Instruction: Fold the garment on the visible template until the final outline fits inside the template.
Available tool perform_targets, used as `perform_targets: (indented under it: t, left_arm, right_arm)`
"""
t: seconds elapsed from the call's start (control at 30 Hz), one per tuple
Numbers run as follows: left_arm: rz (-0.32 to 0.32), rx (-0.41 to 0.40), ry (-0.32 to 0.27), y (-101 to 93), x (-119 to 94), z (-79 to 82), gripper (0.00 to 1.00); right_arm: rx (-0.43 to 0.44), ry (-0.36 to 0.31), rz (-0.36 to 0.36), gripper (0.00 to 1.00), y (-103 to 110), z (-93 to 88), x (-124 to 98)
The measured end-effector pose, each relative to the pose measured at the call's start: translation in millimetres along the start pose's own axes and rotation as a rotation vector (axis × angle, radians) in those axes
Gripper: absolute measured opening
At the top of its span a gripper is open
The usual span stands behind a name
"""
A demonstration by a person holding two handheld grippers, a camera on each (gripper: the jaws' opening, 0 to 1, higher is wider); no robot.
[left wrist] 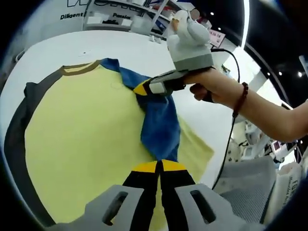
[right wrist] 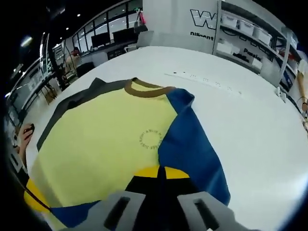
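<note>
A yellow T-shirt (left wrist: 86,130) with a brown collar (left wrist: 82,69) lies flat on the white table, its dark grey sleeve (left wrist: 19,120) spread out at one side. The blue sleeve (left wrist: 161,125) is folded in over the yellow body. My left gripper (left wrist: 159,166) is shut on the cuff end of that sleeve. My right gripper (left wrist: 143,89), held by a hand, pinches the same sleeve near the shoulder. In the right gripper view, my right gripper (right wrist: 161,172) is shut at the edge of the blue sleeve (right wrist: 192,144), and the left gripper (right wrist: 33,198) shows at the lower left with blue cloth.
The white table (right wrist: 250,120) stretches wide beyond the shirt. Shelves with boxes (right wrist: 245,29) stand at the back. A person's forearm (left wrist: 260,110) and a black cable (left wrist: 226,144) hang at the table's side, above a grey crate (left wrist: 250,187).
</note>
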State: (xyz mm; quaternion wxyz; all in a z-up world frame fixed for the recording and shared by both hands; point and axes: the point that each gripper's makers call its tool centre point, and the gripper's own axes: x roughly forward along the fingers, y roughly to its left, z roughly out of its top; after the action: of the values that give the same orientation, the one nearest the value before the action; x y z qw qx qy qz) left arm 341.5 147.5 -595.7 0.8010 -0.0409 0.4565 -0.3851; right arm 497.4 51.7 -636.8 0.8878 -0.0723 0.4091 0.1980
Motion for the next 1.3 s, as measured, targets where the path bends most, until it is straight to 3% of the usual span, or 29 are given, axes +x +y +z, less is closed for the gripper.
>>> perform_targets:
  t: [0.3, 0.5, 0.77, 1.03, 1.3]
  left_arm:
    - [0.02, -0.012, -0.017, 12.0, -11.2, 15.0, 0.0]
    - [0.064, 0.052, 0.026, 30.7, -19.5, 26.6, 0.0]
    - [0.101, 0.028, -0.029, 62.0, -30.8, 59.3, 0.0]
    - [0.08, -0.048, -0.093, 80.6, -23.2, 90.5, 0.0]
    - [0.116, -0.046, -0.028, 98.3, -24.7, 111.6, 0.0]
  right_arm:
    - [0.113, -0.087, -0.048, 0.0, -31.5, 22.6, -20.7]
    - [0.158, -0.129, -0.04, 0.0, -39.1, 36.8, -24.8]
    - [0.265, -0.191, -0.087, 0.0, -51.6, 67.3, -25.7]
    - [0.245, -0.156, -0.155, 0.0, -64.7, 84.8, -10.9]
    - [0.223, -0.125, -0.172, 0.0, -70.1, 94.7, -7.7]
